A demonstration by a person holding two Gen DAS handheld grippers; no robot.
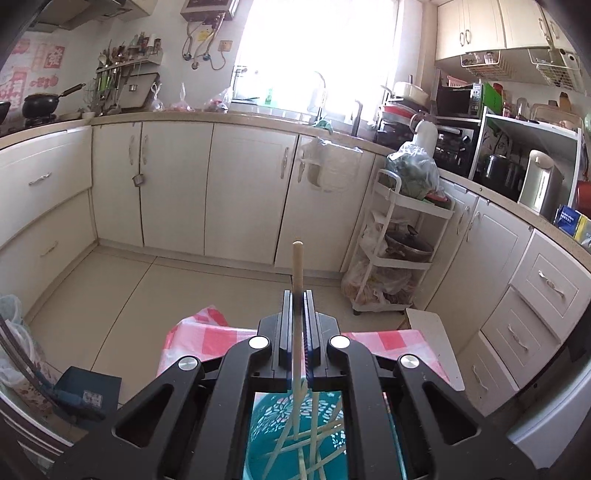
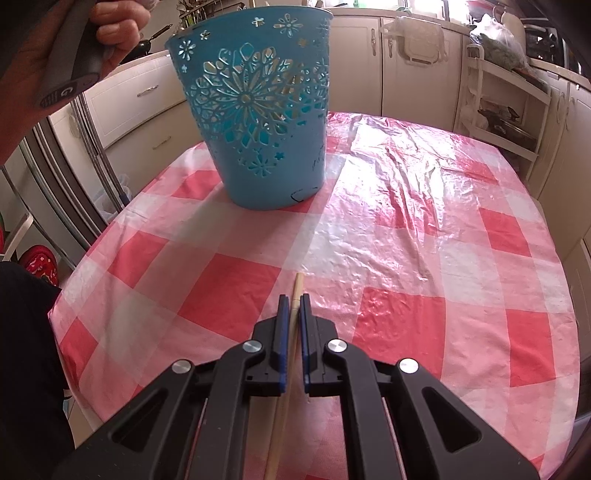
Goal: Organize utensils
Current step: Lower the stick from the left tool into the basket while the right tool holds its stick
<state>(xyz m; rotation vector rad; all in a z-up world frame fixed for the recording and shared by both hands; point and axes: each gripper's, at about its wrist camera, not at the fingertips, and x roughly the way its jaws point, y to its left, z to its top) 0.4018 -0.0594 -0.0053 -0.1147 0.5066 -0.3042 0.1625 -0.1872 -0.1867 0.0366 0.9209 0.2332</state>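
My left gripper is shut on a pale wooden chopstick whose blunt end sticks out past the fingertips. Below the jaws, the left wrist view looks down into a teal cut-out basket holding several chopsticks. In the right wrist view the same basket stands upright at the far left of the red-and-white checked table. My right gripper is shut on another chopstick, held low over the near part of the cloth. A hand gripping the other handle shows at top left.
Cream kitchen cabinets run around the room. A white tiered trolley with bags and a pot stands beyond the table on the right. A dark-clothed arm is at the table's left edge.
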